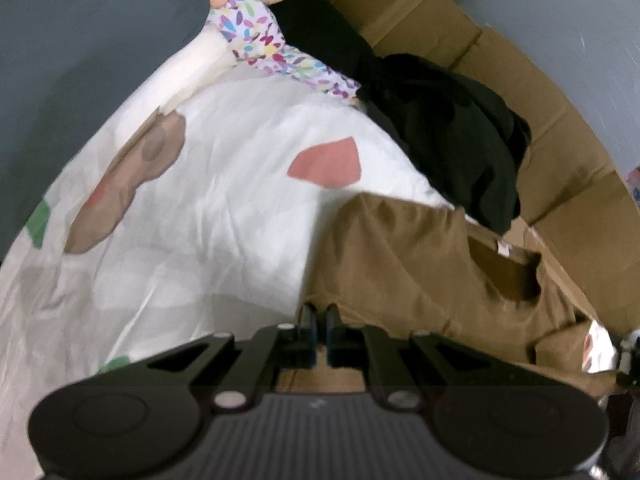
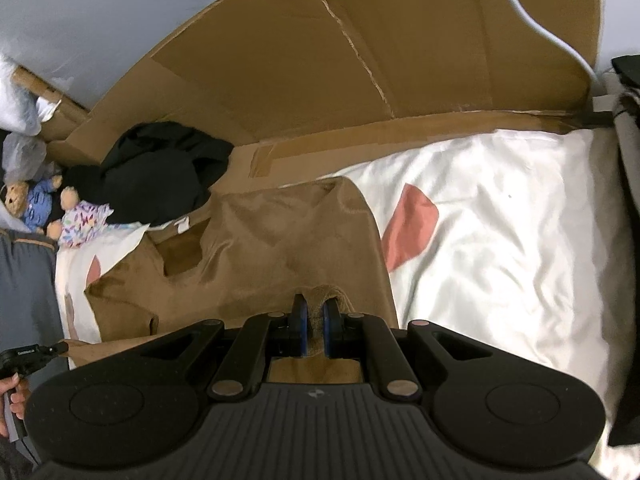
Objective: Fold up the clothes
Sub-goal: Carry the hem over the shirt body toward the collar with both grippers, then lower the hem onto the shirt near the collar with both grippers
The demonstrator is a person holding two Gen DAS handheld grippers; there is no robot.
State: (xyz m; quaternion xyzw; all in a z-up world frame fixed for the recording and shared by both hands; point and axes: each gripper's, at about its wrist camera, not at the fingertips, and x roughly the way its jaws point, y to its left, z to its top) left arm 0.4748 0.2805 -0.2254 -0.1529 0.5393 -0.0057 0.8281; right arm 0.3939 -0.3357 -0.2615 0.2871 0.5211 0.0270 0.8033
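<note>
Left wrist view, far left of frame: we see a grey surface (image 1: 80,60), then a white bedsheet (image 1: 208,240) with pink, brown and green patches filling the lower left and centre. Upper centre: two stuffed toys (image 1: 256,28), one in a multicoloured print, lying at the sheet's top edge. At bottom centre the left hand-held gripper (image 1: 319,340) has its fingers pressed nearly together at the edge of the brown shirt (image 1: 420,272); whether fabric sits between them we cannot tell. The brown shirt spreads over the lower right of the frame, neck opening and white label facing up. Above it a black garment (image 1: 448,136) is bunched, with cardboard (image 1: 560,128) behind on the right. Right wrist view, lower left corner: a hand (image 2: 14,396) grips the other tool's handle. Left middle: teddy bears (image 2: 52,208) beside the black garment (image 2: 160,172). In the centre the brown shirt (image 2: 260,248) lies flat on the bed, collar toward the left. At bottom centre the right hand-held gripper (image 2: 316,320) is pinching a fold of the brown shirt between its blue pads (image 2: 329,328). Right half: white bedsheet (image 2: 500,240) with a pink patch, cardboard (image 2: 360,60) standing along the top.
</note>
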